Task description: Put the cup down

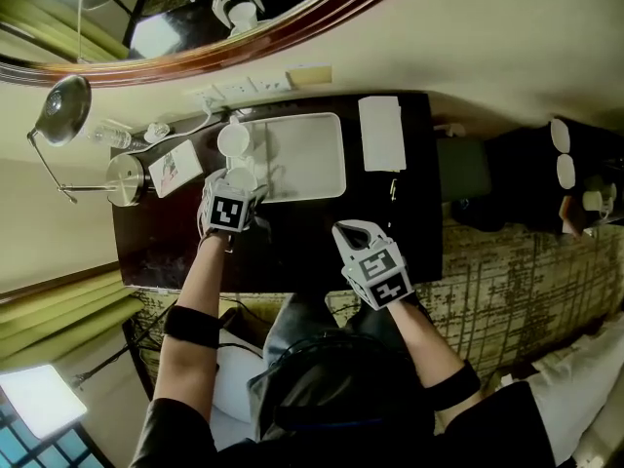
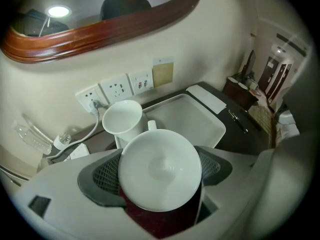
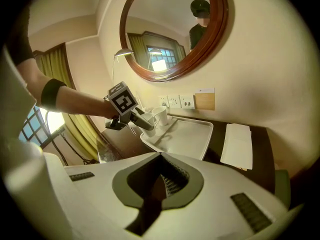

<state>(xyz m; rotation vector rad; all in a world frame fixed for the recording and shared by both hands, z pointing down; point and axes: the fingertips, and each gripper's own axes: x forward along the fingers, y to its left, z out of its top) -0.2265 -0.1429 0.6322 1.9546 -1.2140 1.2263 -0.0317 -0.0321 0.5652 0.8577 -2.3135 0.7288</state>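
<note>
Fingers (image 2: pixel 102 176) of left gripper (image 2: pixel 160 174) clamp the cup (image 2: pixel 160 166); seat it flat at left edge of tray (image 2: pixel 195 121), clear of neighbouring cup (image 2: pixel 121 118).

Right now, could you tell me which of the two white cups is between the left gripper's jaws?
The nearer cup, gripped between the mesh pads, mouth toward the camera. The other cup stands free at the tray's far corner, by the wall sockets.

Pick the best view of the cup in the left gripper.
Left gripper view: the white cup fills the centre between the jaws, inside visible. Head view shows it small; right gripper view, distant and partly hidden.
</note>
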